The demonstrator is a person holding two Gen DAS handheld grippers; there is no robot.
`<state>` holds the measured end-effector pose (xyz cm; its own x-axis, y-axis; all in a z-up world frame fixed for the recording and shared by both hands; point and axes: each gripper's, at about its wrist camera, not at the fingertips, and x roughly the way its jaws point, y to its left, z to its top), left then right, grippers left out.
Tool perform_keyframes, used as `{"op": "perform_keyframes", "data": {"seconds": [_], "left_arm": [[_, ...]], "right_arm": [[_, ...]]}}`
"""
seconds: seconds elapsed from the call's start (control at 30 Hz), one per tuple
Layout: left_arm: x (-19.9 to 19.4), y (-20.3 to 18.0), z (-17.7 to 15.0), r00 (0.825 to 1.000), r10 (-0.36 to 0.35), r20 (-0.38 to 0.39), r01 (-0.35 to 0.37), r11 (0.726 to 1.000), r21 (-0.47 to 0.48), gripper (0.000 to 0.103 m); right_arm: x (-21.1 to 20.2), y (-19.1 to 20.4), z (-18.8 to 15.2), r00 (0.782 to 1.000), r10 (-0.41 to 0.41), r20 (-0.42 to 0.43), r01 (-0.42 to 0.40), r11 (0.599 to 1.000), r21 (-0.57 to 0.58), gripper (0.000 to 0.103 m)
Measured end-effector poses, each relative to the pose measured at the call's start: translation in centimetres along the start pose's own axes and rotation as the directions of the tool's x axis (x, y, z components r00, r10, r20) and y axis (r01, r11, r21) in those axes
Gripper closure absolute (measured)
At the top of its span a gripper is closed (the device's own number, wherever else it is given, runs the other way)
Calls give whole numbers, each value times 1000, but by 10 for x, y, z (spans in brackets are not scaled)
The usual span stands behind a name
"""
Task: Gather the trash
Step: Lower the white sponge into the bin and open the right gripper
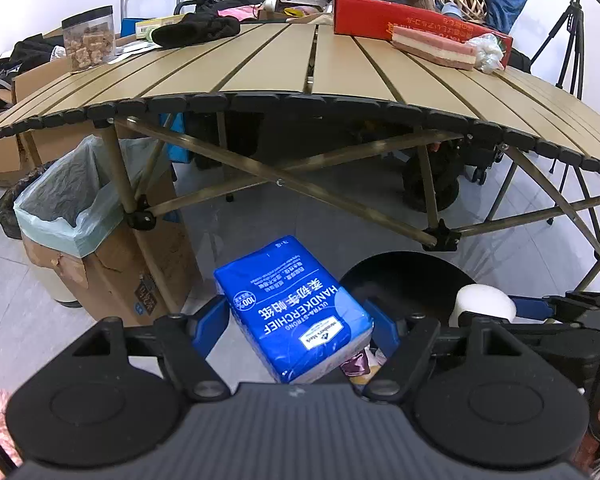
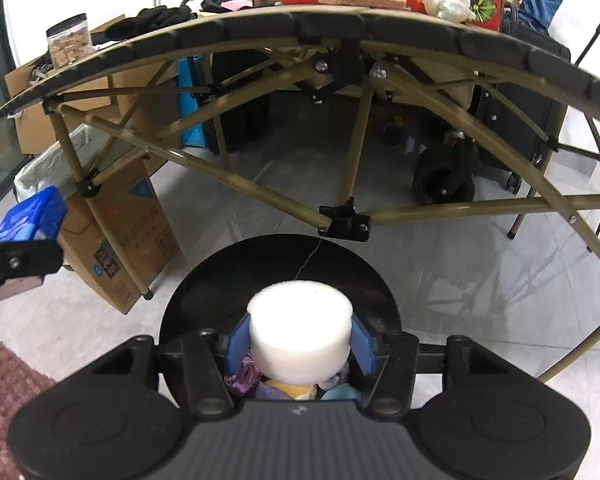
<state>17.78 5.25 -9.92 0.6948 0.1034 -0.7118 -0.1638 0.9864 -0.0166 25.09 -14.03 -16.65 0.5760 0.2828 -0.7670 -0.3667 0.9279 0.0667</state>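
- A tan slatted folding table [image 1: 284, 64] fills the upper view, its crossed legs standing between the grippers and the floor beyond.
- On the table: a red box [image 1: 400, 20], a pink layered sponge block [image 1: 432, 46], a clear jar of snacks [image 1: 88, 38] and dark gloves [image 1: 196, 30].
- To the left, beside a table leg, stands a cardboard box lined with a pale bag [image 1: 60, 200].
- A black round bin [image 2: 280, 280] sits on the grey floor directly beneath both grippers, with crumpled wrappers [image 2: 252, 380] visible under the right one.
- The left gripper [image 1: 296, 320] tilts downward, its blue pads clamped on a blue handkerchief tissue pack [image 1: 292, 308].
- The right gripper [image 2: 300, 340] also points down over the bin, gripping a white foam cylinder [image 2: 300, 332] between its pads.
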Motion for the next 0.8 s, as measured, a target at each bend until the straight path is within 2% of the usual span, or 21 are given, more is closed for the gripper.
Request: {"op": "perform_keyframes", "data": {"seconds": [0.17, 0.2, 0.23, 0.3, 0.47, 0.8], "left_arm": [[1, 1, -1, 1000, 5, -1, -5, 1000, -8, 28], [2, 1, -1, 1000, 6, -4, -6, 1000, -9, 28], [2, 2, -1, 1000, 5, -7, -5, 1000, -10, 28], [3, 1, -1, 1000, 6, -9, -6, 1000, -10, 28], [3, 1, -1, 1000, 7, -10, -7, 1000, -10, 28], [4, 1, -1, 1000, 10, -14, -10, 1000, -7, 28]], "right_arm": [[9, -2, 1, 999, 31, -10, -30, 999, 26, 46], [10, -1, 0, 999, 34, -7, -34, 999, 26, 38], [10, -1, 0, 1000, 30, -3, -30, 999, 22, 24], [9, 1, 1, 1000, 12, 3, -12, 1000, 10, 6], [11, 1, 1, 1000, -13, -6, 13, 1000, 8, 0], [13, -2, 0, 998, -50, -28, 50, 999, 16, 0]]}}
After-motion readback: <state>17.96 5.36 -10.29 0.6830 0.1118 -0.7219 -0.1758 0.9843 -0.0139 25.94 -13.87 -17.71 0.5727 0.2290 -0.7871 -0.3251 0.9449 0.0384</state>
